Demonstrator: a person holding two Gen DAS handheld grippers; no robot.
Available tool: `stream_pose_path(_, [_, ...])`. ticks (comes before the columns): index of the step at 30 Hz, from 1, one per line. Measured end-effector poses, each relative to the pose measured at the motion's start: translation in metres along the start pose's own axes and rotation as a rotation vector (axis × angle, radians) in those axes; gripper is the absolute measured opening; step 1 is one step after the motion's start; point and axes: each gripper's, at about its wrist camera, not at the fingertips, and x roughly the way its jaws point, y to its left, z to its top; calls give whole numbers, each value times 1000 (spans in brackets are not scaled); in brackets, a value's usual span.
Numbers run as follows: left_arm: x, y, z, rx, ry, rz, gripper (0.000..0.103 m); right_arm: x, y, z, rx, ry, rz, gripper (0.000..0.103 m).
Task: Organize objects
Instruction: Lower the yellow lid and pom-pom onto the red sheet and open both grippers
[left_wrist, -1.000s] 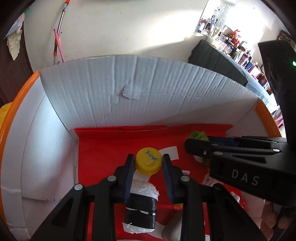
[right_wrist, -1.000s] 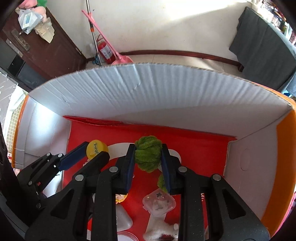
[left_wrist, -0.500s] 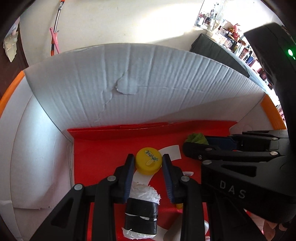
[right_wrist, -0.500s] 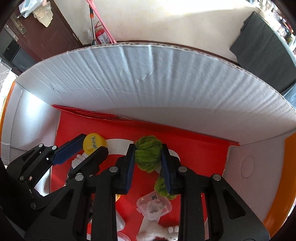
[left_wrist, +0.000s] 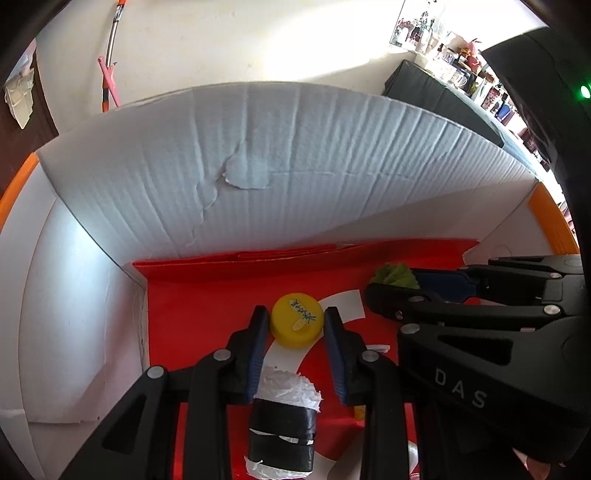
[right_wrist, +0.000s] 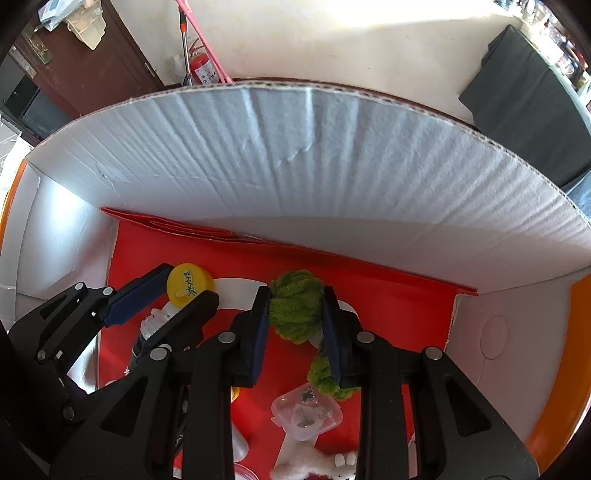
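left gripper (left_wrist: 295, 325): clamped on the yellow bottle cap (left_wrist: 296, 320), one pad on each side of its rim, held over the red floor of the box.
right gripper (right_wrist: 295, 314): closed tight on the green yarn ball (right_wrist: 295, 311); pads sink into the fibres, a loose green tail hangs below toward the clear plastic case (right_wrist: 306, 410).
location: both held things sit inside the cardboard box (right_wrist: 288, 155), near its far wall and apart from each other; left-hand one toward the left side, right-hand one nearer the middle.
risk, cap: the grip is on a smooth round rim, so a tilt or a bump could let it squirt out and roll on the floor of the box.
risk, yarn: the trailing strand may snag on the case or the white plush toy (right_wrist: 314, 465) when released, or drag them.
risk, crowding: the two grippers stand close, side by side; a sideways move by either could knock the other.
risk, below: the black roll with white paper (left_wrist: 282, 421) lies right under the left jaws; a drop straight down would land on it, not on the floor.
look, cap: bright yellow, shallow, dark lettering and a pale mark on top.
look, yarn: fuzzy, moss green, soft, squeezed narrow between the pads.
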Motion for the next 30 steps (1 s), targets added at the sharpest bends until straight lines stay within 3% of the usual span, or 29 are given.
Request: stream_pose_path(30, [-1, 4, -3, -35, -13, 11, 36, -1, 10, 6, 52, 17, -12, 27])
